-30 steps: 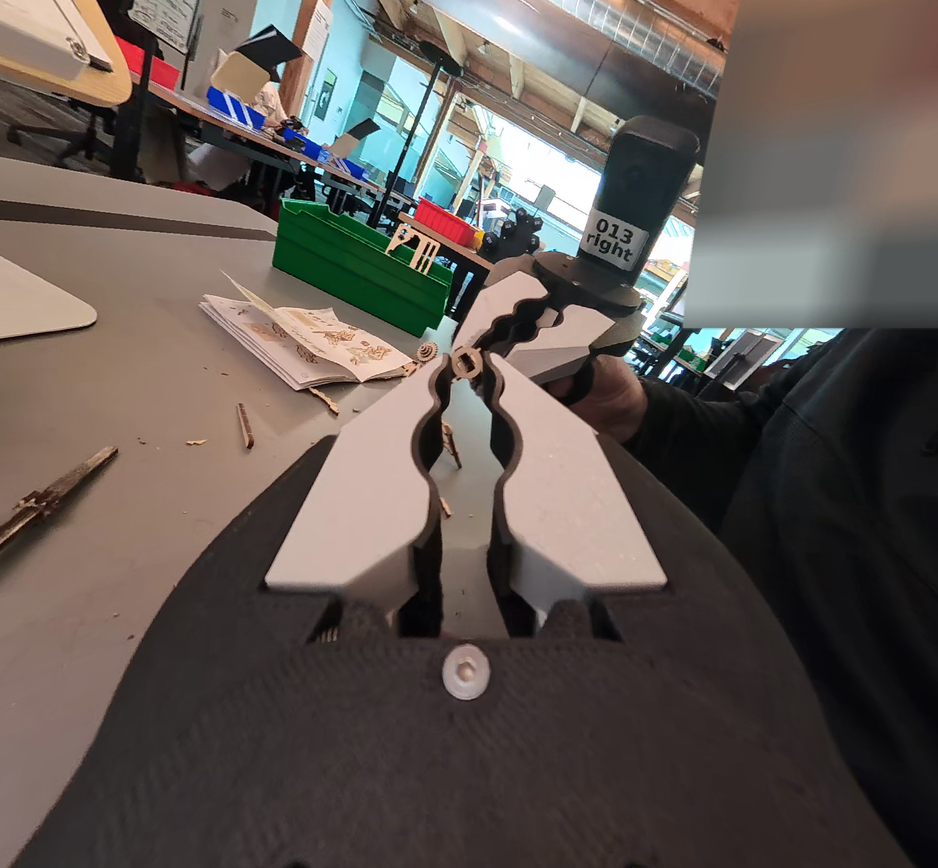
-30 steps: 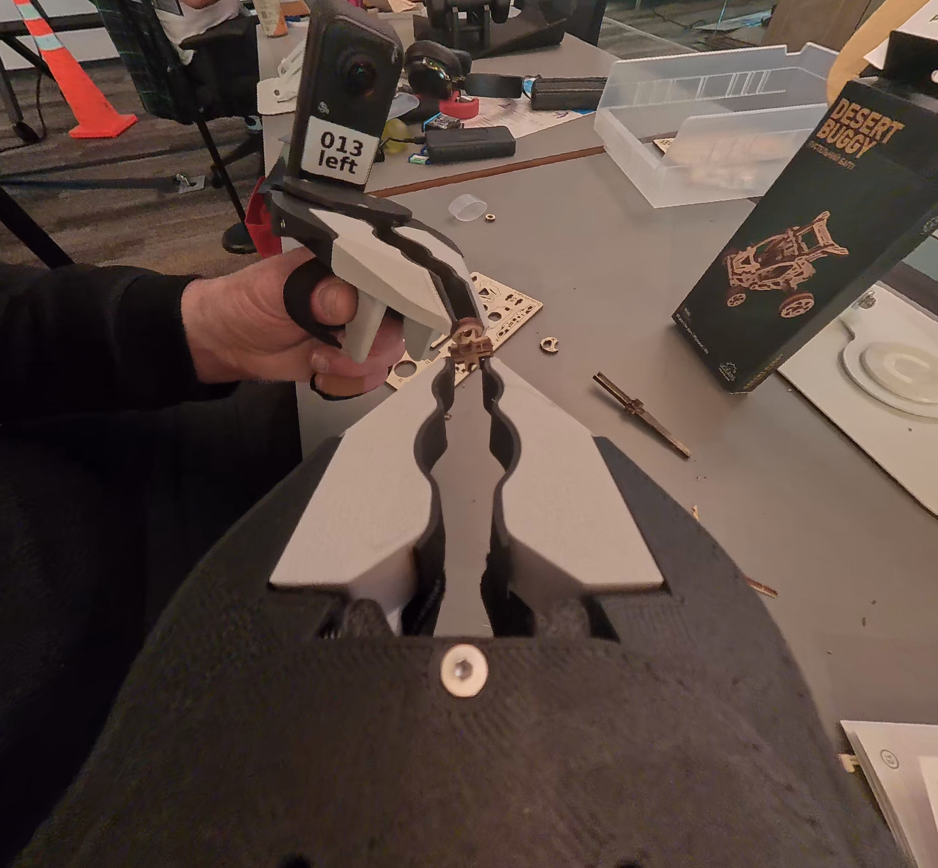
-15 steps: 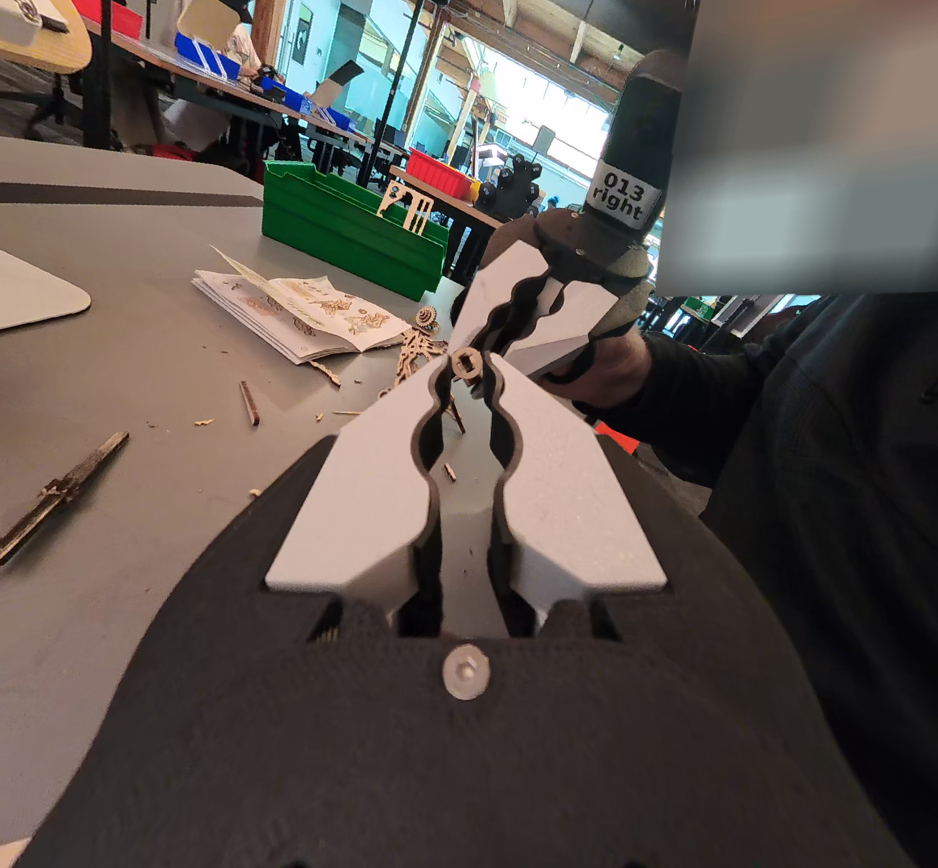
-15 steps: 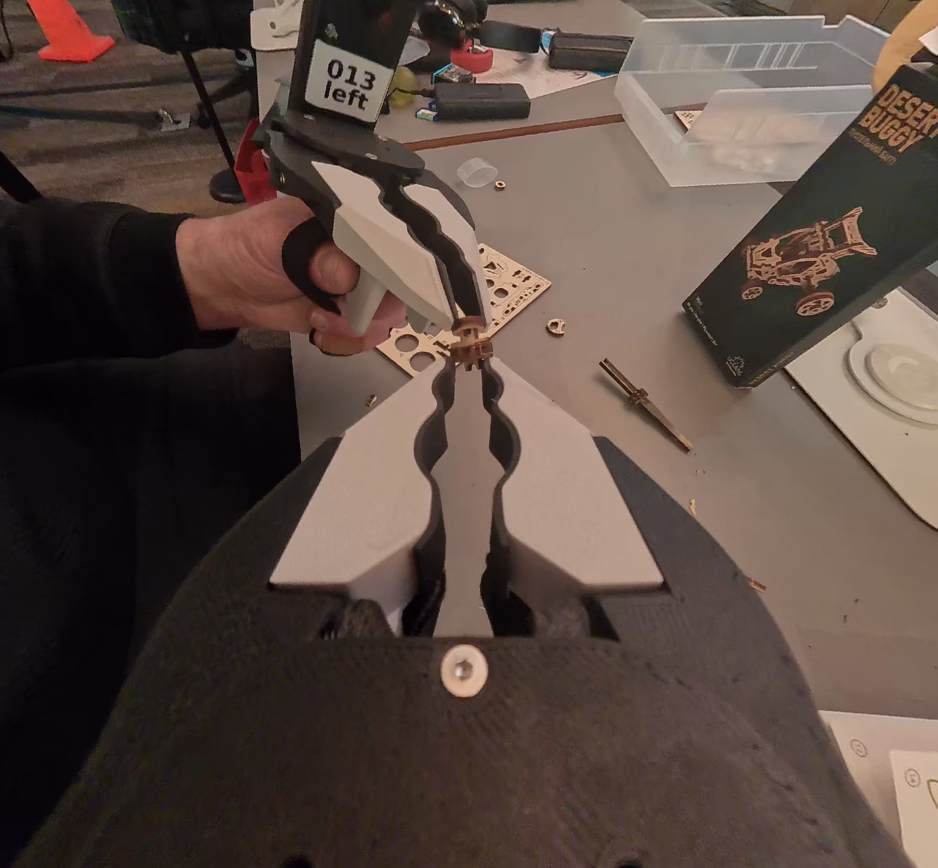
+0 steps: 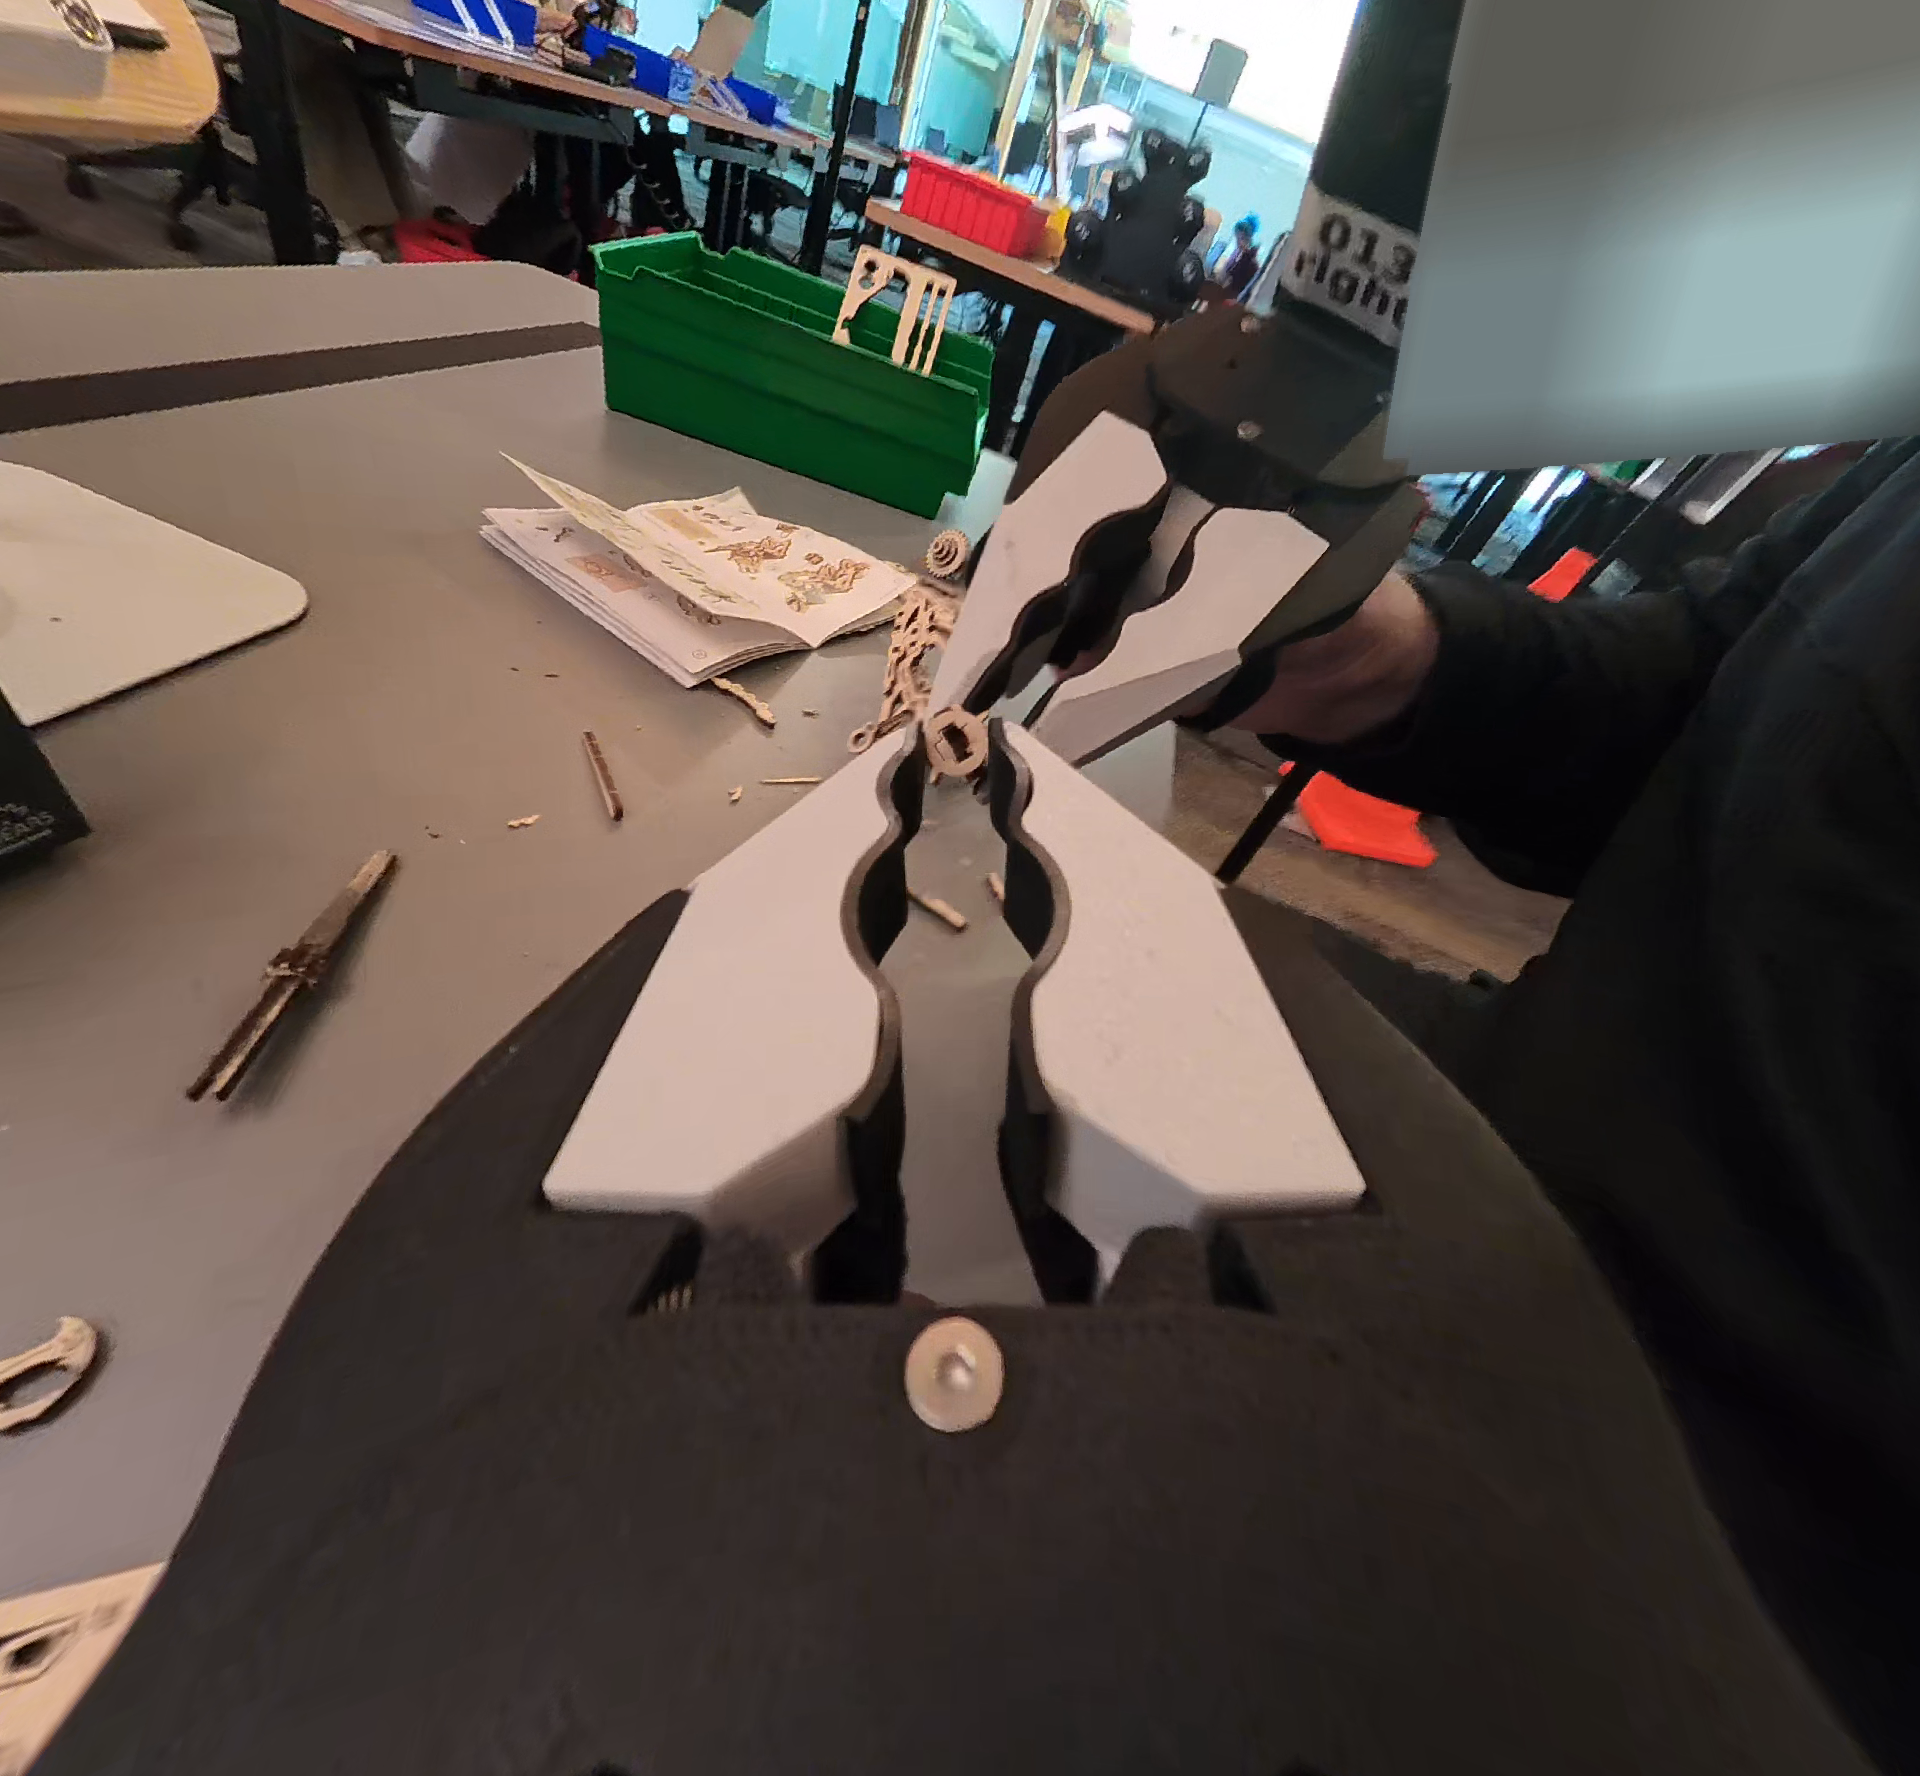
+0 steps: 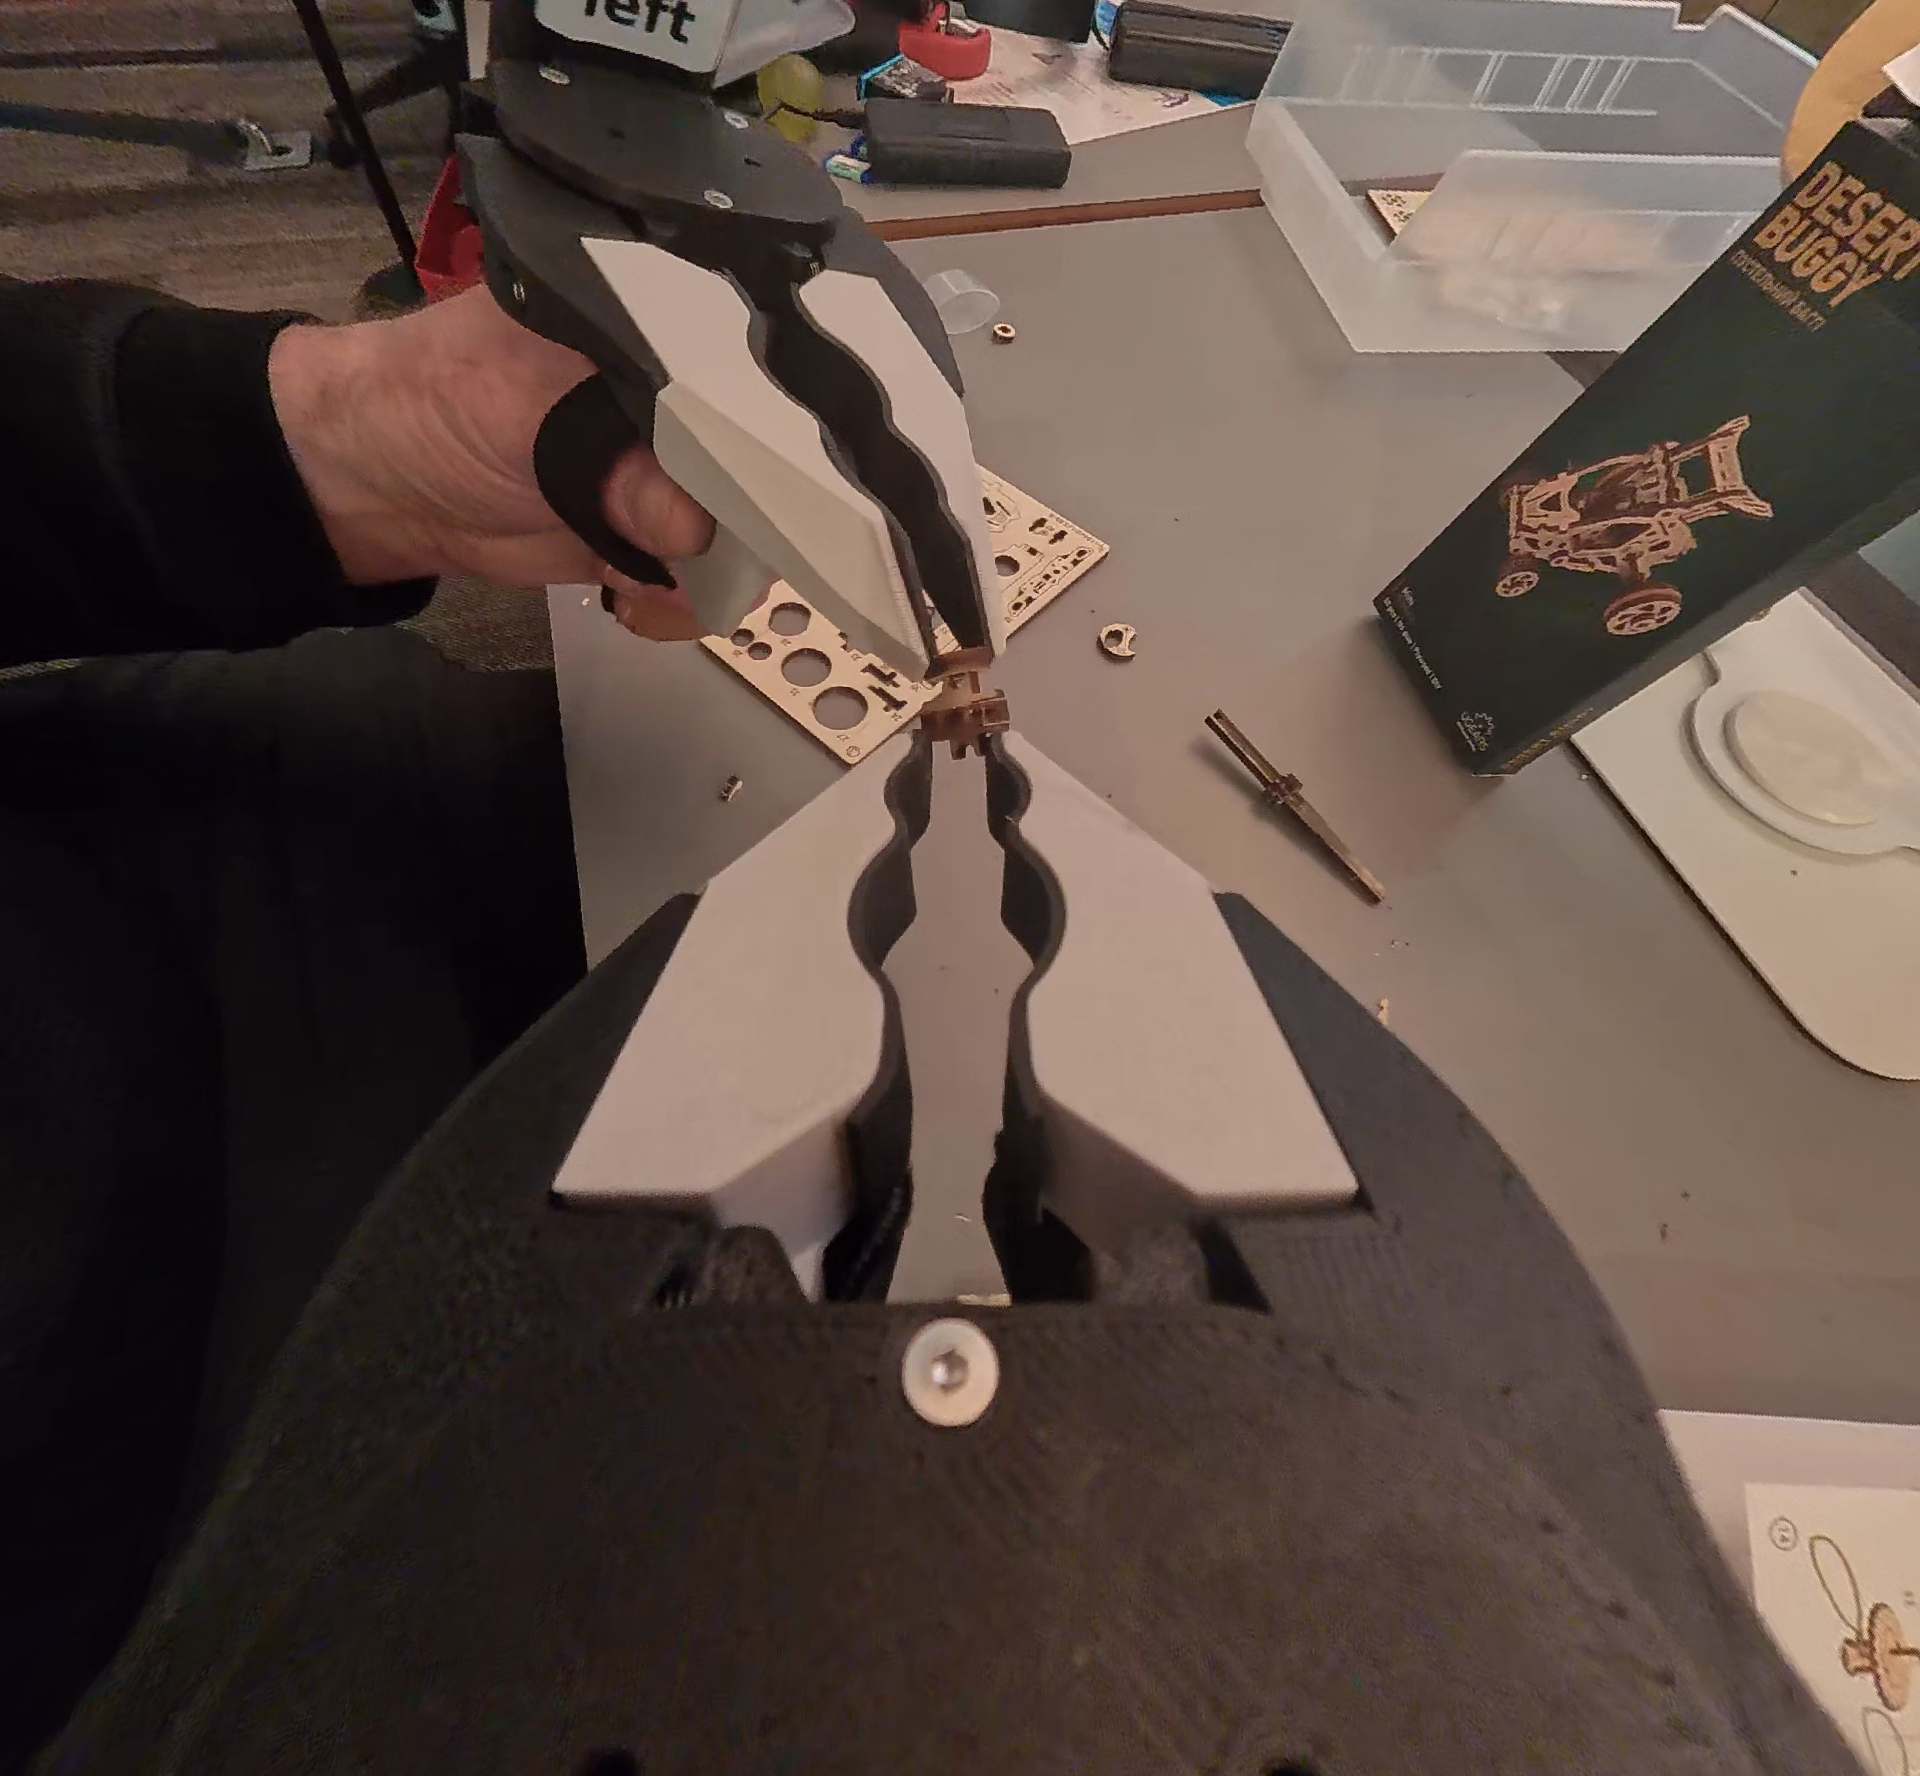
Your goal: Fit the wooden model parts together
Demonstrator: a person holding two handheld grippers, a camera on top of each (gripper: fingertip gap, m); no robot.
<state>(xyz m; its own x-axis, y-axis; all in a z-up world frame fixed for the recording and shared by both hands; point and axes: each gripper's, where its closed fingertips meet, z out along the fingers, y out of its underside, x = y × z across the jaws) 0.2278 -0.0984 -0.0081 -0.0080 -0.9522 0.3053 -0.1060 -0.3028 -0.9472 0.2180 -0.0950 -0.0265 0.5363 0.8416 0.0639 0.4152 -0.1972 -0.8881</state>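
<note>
Grippers (image 6: pixel 961 687) nearer the table (image 6: pixel 1299 500) now

Facing close wrist views, apparently sharing one wooden joint (image 5: pixel 954 747).

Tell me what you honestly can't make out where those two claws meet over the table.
- Left wrist view: the left claw pinches a round wooden disc; the right claw's fingertips behind it hide the second part.
- Right wrist view: the right claw grips a slotted wooden hub; whether it is seated in the disc is too small to tell.
- Right wrist view: the black model box is cut off by the right edge.
</note>
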